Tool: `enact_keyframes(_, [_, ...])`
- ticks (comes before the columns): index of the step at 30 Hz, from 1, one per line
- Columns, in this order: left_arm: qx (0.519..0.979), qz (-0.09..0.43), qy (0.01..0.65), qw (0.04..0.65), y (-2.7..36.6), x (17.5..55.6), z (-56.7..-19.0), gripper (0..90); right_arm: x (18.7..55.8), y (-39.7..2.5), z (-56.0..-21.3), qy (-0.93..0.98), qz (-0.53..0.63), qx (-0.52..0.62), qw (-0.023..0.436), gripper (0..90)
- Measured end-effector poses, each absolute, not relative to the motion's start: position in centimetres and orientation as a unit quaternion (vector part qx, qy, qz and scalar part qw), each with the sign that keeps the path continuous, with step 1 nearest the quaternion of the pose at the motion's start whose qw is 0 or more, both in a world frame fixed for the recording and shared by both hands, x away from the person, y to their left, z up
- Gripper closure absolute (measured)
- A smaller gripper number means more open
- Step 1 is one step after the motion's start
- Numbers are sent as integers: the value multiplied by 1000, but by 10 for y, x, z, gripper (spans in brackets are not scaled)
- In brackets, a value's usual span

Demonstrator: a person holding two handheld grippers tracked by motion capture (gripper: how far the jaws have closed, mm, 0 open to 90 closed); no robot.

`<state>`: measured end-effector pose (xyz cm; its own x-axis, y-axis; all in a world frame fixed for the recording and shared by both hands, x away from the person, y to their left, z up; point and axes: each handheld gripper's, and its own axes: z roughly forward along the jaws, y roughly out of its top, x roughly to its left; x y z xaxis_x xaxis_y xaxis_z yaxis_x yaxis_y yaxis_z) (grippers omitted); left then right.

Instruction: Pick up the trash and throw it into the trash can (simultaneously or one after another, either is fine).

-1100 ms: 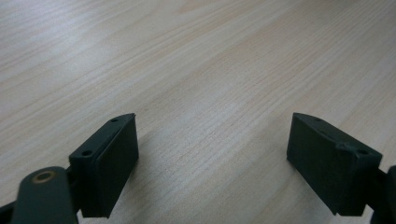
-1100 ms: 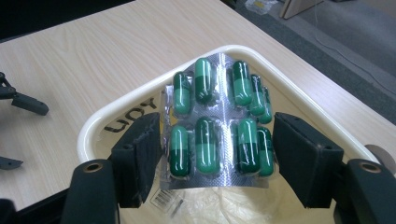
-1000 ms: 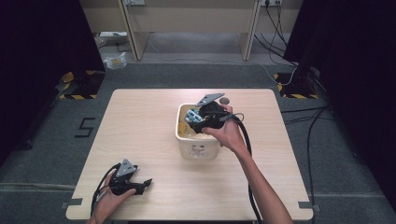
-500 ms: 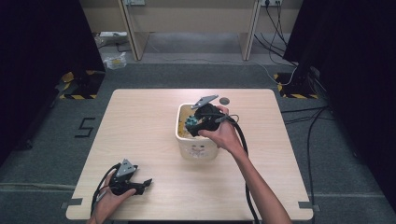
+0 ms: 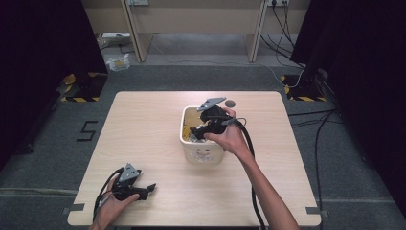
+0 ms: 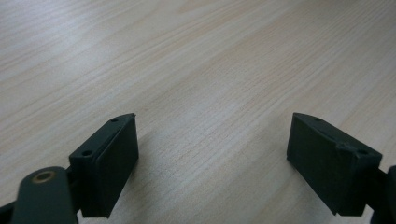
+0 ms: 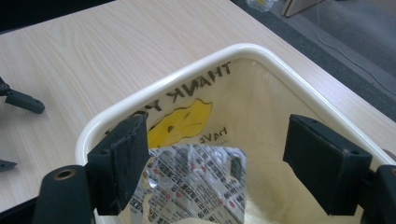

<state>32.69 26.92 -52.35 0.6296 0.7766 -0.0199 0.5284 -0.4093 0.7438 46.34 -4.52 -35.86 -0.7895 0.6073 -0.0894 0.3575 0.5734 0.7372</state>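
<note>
A cream bin (image 5: 203,154) stands at the table's middle, and its rim (image 7: 187,70) curves under my right gripper. Black "THANK YOU" lettering and a yellow face show through its inner wall. A silvery printed blister pack (image 7: 196,177) lies inside, below and between the jaws, touching neither. My right gripper (image 5: 197,133) (image 7: 219,158) is open and tilted down into the bin's mouth. Near the table's front left corner my left gripper (image 5: 149,189) (image 6: 212,158) rests on the wood, open, with only bare wood between its jaws.
The light wooden table (image 5: 143,124) carries a small dark round thing (image 5: 231,103) just behind the bin. Cables trail from both grippers off the front edge. Grey floor surrounds the table, with desks at the back.
My right gripper has shifted left and tipped lower into the bin. The silvery pack seen at its jaws earlier now lies loose inside. The left gripper has stayed put.
</note>
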Motion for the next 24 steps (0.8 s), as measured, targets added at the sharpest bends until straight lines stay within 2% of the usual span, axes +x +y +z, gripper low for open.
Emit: enact_keyframes(24, [823,167,397,372,269,327,-523,156,457,-84,-346,846,395,307,186,210])
